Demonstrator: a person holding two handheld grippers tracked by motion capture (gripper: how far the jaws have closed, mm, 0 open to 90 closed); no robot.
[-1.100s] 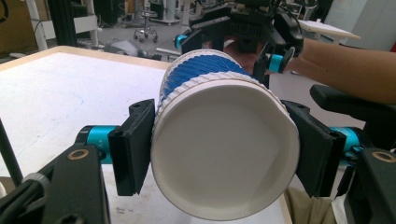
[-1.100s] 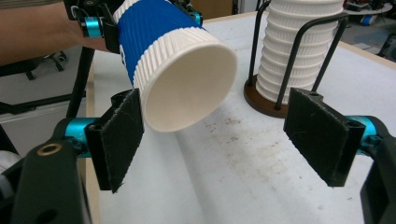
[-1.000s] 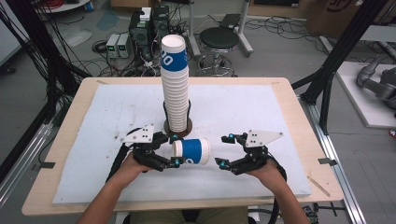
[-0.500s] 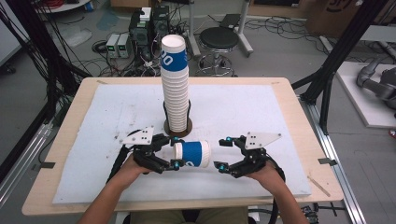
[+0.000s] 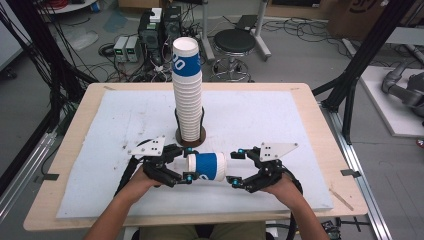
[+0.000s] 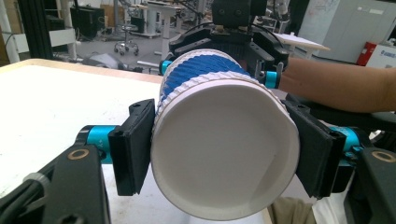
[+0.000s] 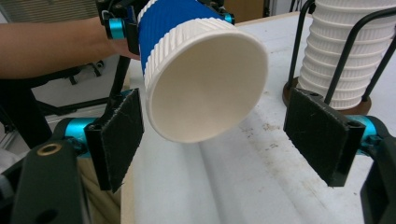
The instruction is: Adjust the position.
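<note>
Left gripper (image 5: 184, 170) fingers clamp the blue-banded white ribbed paper cup (image 5: 206, 166) beside the tall cup stack (image 5: 188, 95); right gripper (image 5: 239, 167) fingers gape empty. Squeezing harder risks crushing it.

The top cup (image 5: 186, 56) of the tall stack has a blue band with big white marks on it. They look like the number 30 or the letters "DO", but part is turned away, so I cannot tell which. A brown cardboard box (image 5: 361, 11) on the floor far behind the table has dark print, too cut off to read
</note>
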